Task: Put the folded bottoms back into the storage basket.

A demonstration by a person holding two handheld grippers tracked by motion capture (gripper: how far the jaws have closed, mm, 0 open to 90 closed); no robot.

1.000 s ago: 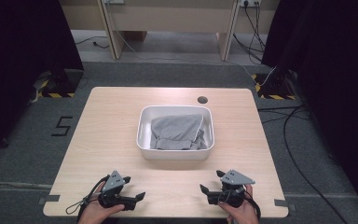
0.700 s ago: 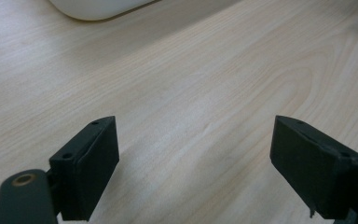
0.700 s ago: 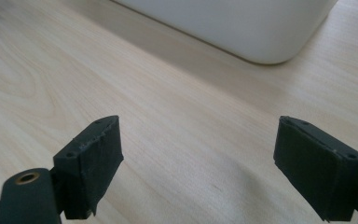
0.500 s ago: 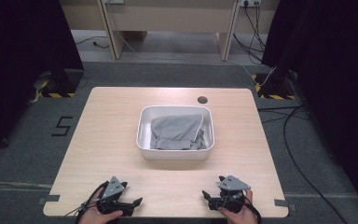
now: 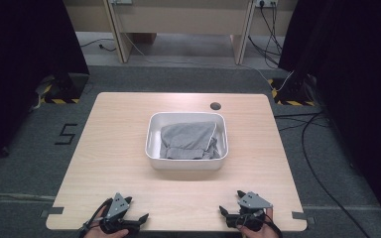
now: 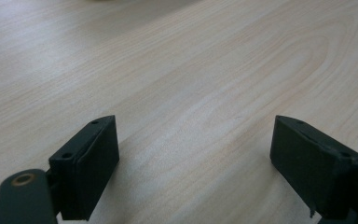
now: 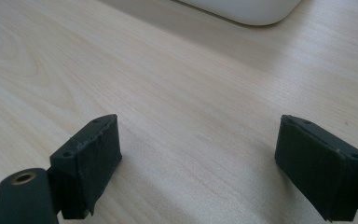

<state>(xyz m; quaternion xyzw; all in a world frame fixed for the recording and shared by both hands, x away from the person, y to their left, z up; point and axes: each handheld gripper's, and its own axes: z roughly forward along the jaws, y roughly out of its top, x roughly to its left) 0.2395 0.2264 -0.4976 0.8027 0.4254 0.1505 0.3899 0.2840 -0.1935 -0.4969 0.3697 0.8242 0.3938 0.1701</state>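
The grey cloth (image 5: 186,141) lies crumpled inside the white tub (image 5: 151,144) at the table's (image 5: 104,148) middle, straight ahead of both tongs and well apart from them. The left gripper (image 5: 141,218) sits off the tub's near-left corner, the right gripper (image 5: 223,212) off its near-right corner (the right looks a shade closer). Both are spread wide and pinch nothing. The cloth has no clear long axis, bunched as it is. The right gripper view catches the tub's rounded near edge (image 7: 242,11); the left gripper view has bare wood ahead of its jaws.
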